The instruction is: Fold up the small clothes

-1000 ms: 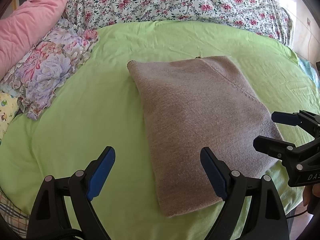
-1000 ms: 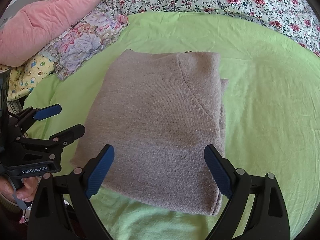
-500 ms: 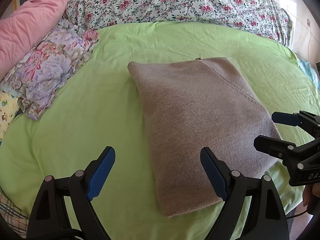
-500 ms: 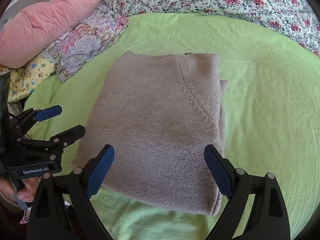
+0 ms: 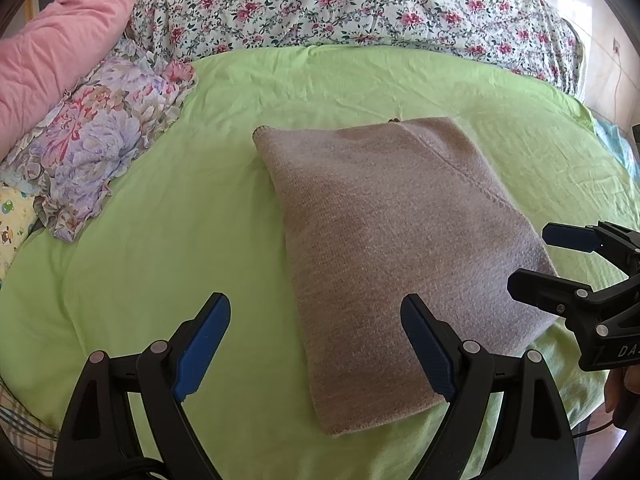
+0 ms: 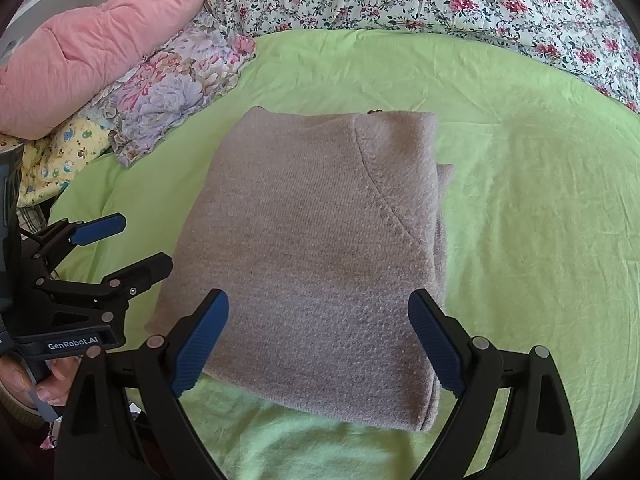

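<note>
A beige knitted garment (image 5: 392, 240) lies folded into a thick rectangle on the green bedsheet (image 5: 160, 248). My left gripper (image 5: 316, 340) hovers open above the garment's near left edge, nothing between its blue pads. In the right wrist view the same garment (image 6: 320, 248) fills the middle, with layered edges showing on its right side. My right gripper (image 6: 320, 340) hangs open over the garment's near end, holding nothing. Each gripper shows in the other's view: the right one (image 5: 556, 256) at the garment's right edge, the left one (image 6: 128, 244) at its left edge.
A floral quilt (image 5: 360, 4) is heaped along the back of the bed. A pink duvet (image 5: 60, 40) and a purple flowered pillow (image 5: 104, 148) lie at the back left. A person's hand (image 6: 32, 384) grips the left tool's handle. Bare green sheet (image 6: 540, 220) stretches to the right.
</note>
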Demonstrator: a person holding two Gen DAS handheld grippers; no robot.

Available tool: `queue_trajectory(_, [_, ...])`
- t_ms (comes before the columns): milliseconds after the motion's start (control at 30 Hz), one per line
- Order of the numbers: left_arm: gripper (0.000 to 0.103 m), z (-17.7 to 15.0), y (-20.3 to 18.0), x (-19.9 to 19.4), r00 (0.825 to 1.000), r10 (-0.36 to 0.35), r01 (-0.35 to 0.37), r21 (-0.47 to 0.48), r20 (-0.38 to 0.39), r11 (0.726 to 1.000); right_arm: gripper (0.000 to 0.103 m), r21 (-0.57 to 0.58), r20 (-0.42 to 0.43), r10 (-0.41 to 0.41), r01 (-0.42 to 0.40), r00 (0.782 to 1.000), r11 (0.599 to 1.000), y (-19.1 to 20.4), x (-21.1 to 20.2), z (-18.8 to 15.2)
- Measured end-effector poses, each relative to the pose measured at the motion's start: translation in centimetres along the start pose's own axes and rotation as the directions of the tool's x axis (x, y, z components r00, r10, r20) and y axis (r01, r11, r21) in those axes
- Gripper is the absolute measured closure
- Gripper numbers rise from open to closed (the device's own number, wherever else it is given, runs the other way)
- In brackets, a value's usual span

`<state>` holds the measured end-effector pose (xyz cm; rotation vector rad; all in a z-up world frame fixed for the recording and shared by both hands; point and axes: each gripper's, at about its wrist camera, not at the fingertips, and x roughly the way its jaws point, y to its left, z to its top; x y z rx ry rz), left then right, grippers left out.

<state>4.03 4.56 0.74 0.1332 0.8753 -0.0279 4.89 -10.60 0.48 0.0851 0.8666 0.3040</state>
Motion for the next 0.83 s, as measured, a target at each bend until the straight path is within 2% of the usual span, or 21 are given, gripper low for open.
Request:
queue_trajectory(233, [0.015,0.3,-0.1,-0.3,1.0,0.014,-0.014,0.008,0.02,1.0,0.012,0.01,0.014,-0.001,0.001,1.0,1.0,-0.2,-0.4,0.2])
queue_trajectory(833, [0.015,0.4,1.0,-0.4,1.0,0.014,-0.014,-0.025,0.001,1.0,0.012,0.035,0.022,0.002,-0.003,1.0,0.999,-0.9,-0.3,0.3])
